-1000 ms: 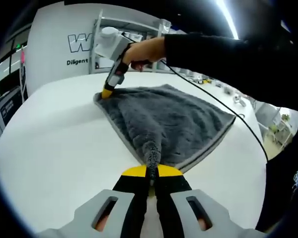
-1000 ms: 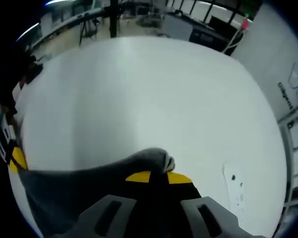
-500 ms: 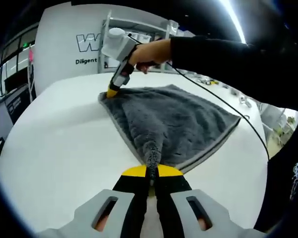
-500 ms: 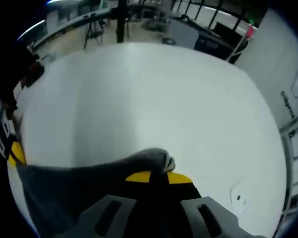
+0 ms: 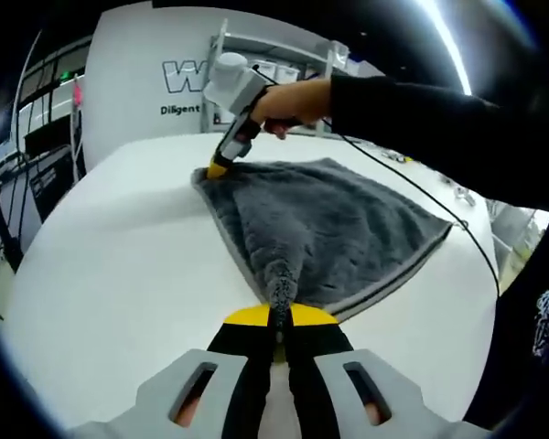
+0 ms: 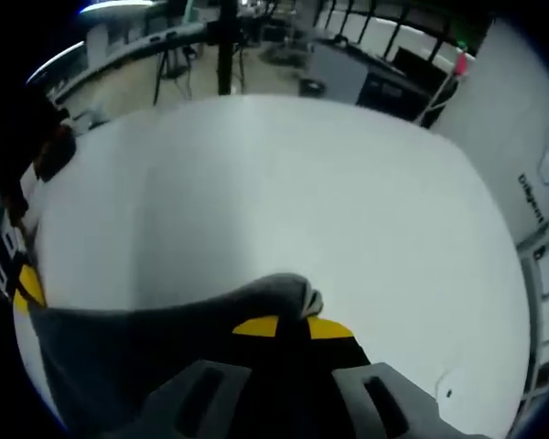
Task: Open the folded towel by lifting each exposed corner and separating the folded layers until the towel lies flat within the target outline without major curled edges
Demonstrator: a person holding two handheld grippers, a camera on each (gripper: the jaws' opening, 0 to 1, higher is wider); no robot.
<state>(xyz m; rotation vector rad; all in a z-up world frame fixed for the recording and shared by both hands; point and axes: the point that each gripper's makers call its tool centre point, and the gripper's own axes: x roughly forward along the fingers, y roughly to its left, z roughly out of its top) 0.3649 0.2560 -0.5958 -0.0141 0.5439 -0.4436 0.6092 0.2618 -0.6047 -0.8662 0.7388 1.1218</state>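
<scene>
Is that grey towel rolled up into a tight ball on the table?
No, the towel lies spread out on the white table, with a corner pinched in each gripper.

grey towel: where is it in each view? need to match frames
Left gripper view: the grey towel spreads over the centre, one corner pinched in the left tongs.
Right gripper view: it lies along the bottom left, a bunched corner at the right tongs.
Shared landmark: the white table, which it lies on.

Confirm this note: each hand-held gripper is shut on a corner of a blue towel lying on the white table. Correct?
Not quite: the towel is dark grey, as the left gripper view shows. The rest holds: left hand-held gripper and right hand-held gripper each pinch a corner over the white table.
</scene>
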